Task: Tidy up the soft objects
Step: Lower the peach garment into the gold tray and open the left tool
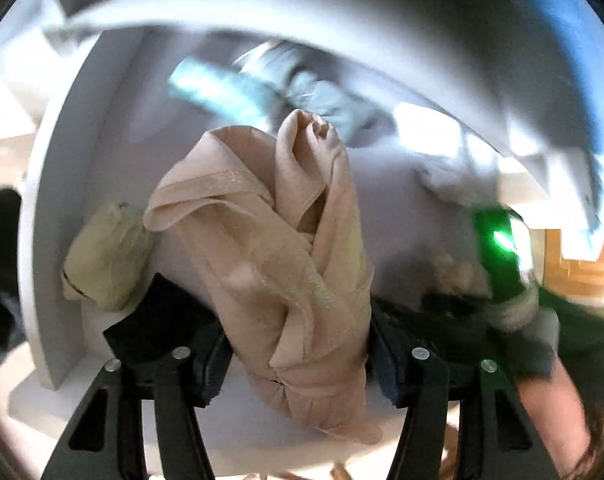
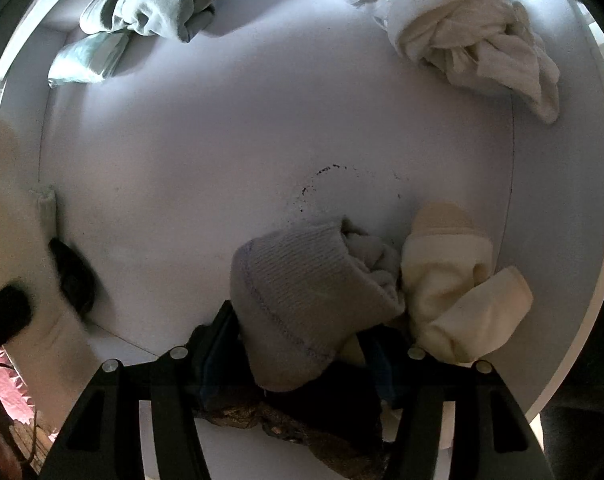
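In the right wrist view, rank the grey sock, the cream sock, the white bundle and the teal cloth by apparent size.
1. Grey sock, but it sits nearest the camera, so its lead is unsure.
2-3. White bundle and cream sock look alike; no ranking between them.
4. Teal cloth.

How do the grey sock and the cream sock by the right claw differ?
The grey sock sits between the right claw's fingers; the cream sock lies outside them to the right. The grey one is ribbed and bunched; the cream one is smoother, with a tan toe. Both are rumpled, on the white surface.
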Demonstrator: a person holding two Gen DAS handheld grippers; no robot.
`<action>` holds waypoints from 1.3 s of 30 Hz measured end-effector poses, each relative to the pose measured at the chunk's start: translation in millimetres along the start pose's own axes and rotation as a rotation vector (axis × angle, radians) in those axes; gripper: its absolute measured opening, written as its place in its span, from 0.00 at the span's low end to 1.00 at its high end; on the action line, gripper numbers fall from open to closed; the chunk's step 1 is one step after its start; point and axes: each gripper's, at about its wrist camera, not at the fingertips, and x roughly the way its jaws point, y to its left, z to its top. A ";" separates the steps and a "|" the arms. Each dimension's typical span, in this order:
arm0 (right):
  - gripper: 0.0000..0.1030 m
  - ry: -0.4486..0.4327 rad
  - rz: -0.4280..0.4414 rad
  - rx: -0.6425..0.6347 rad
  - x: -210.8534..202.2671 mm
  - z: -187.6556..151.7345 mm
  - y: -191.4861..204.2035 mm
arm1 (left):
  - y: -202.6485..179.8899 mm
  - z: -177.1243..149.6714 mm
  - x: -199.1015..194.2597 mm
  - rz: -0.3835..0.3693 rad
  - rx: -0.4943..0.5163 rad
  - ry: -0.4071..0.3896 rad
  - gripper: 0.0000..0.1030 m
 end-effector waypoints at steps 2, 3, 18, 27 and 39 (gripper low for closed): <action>0.58 -0.001 -0.003 -0.004 -0.4 -0.2 1.6 | -12.4 -11.6 -15.5 -0.009 0.077 -0.006 0.59; 0.58 -0.002 -0.004 -0.005 -0.2 -0.1 3.2 | -19.6 -17.1 -22.7 -0.014 0.121 -0.009 0.59; 0.54 -0.032 0.016 0.012 -7.5 -3.1 13.0 | -82.0 -31.4 -172.9 -0.168 0.387 -0.203 0.59; 0.54 -0.036 0.056 0.035 -11.5 -4.6 12.2 | -85.6 33.1 -254.1 -0.185 0.347 -0.330 0.59; 0.54 -0.041 0.120 0.039 -15.2 -1.1 -6.3 | -54.0 165.1 -272.4 -0.009 0.241 -0.326 0.60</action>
